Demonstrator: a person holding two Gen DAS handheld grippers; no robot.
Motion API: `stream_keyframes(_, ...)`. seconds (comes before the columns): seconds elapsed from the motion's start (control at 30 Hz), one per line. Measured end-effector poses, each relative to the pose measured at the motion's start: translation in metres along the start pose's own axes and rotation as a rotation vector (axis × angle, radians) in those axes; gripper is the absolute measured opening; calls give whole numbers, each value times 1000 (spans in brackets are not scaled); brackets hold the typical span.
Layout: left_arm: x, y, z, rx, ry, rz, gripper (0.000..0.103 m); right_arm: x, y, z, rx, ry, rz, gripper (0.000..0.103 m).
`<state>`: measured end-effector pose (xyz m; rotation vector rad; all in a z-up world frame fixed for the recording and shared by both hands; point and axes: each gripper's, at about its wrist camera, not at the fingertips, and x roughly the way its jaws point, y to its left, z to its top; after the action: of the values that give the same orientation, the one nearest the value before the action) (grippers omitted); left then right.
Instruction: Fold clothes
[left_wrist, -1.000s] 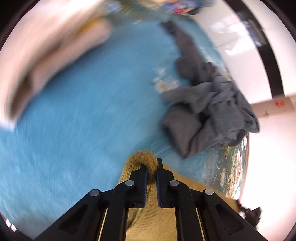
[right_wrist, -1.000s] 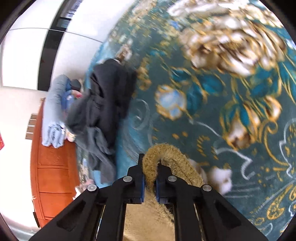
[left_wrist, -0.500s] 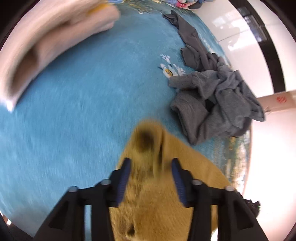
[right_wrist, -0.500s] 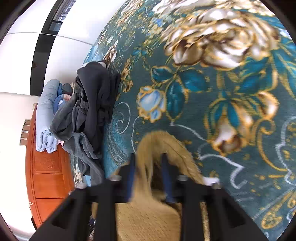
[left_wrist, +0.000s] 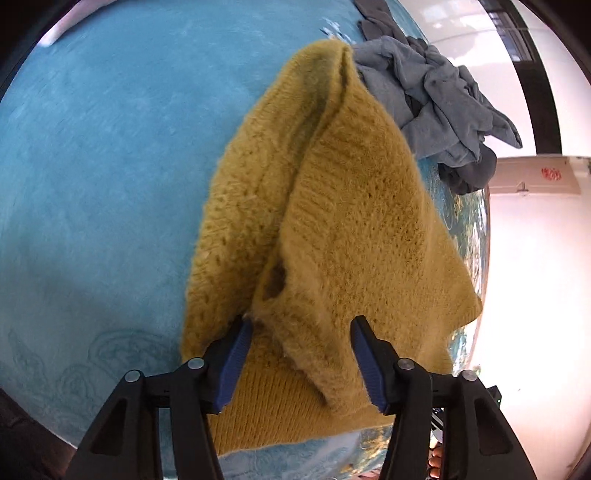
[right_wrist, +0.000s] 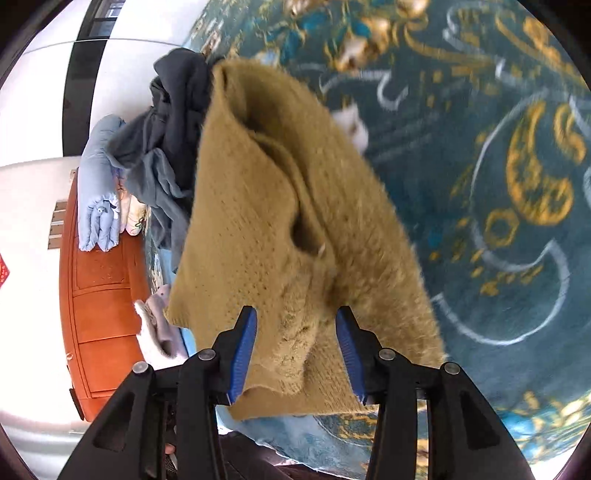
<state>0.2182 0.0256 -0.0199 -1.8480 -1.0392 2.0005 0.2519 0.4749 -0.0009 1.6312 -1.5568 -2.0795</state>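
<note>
A mustard-yellow knitted sweater lies folded over on the blue patterned carpet. My left gripper is open, its blue-padded fingers wide apart over the sweater's near edge, not pinching it. In the right wrist view the same sweater fills the middle. My right gripper is open too, jaws apart on either side of the knit's near edge.
A crumpled grey garment pile lies just beyond the sweater, dark grey in the right view. A folded light blue garment rests on an orange wooden cabinet. The ornate teal and gold carpet spreads right.
Both grippers were shut on the sweater's edge a second ago. They have opened and let it go, and the sweater now lies spread in front of them.
</note>
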Motion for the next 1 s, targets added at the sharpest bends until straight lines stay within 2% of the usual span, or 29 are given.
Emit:
stream_keyframes(0.07, 0, -3, 0, -2, -2, 2, 55, 7, 1, -1, 26, -19, 10, 46)
stream_keyframes(0.17, -1, -4, -1, -15, -16, 33, 22, 12, 6, 1, 41, -40, 4, 45)
stream_keyframes(0.2, -2, -5, -2, -13, -22, 31, 18, 13, 8, 2, 47, -45, -4, 44)
stream_keyframes(0.23, -4, -6, -4, -11, -27, 29, 17, 12, 11, 3, 48, -48, -1, 37)
stream_keyframes(0.27, -5, -7, -6, -9, -32, 26, 16, 12, 14, 3, 48, -51, 1, 20)
stream_keyframes(0.3, -8, -9, -9, -1, -38, 22, 15, 10, 18, 3, 34, -53, -1, 16)
stream_keyframes(0.37, -16, -13, -13, 12, -47, 7, 15, 6, 26, 2, 1, -58, 0, 16)
stream_keyframes(0.53, -48, -27, -23, 76, -78, -47, 15, -25, 57, -9, -125, -117, 66, 15)
stream_keyframes(0.63, -59, -32, -32, 129, -92, -33, 15, -44, 67, -14, -199, -147, 71, 15)
stream_keyframes(0.73, -40, -12, -38, 92, -25, 28, 15, -41, 52, -18, -189, -127, -3, 15)
stream_keyframes(0.83, -17, 10, -48, 51, 52, 92, 15, -19, 15, -22, -84, -80, -94, 15)
stream_keyframes(0.93, -23, 13, -46, 35, 44, 82, 15, -7, -11, -27, -4, -63, -102, 15)
stream_keyframes(1.0, -27, 12, -47, 47, 33, 94, 18, -6, -10, -25, -14, -61, -109, 15)
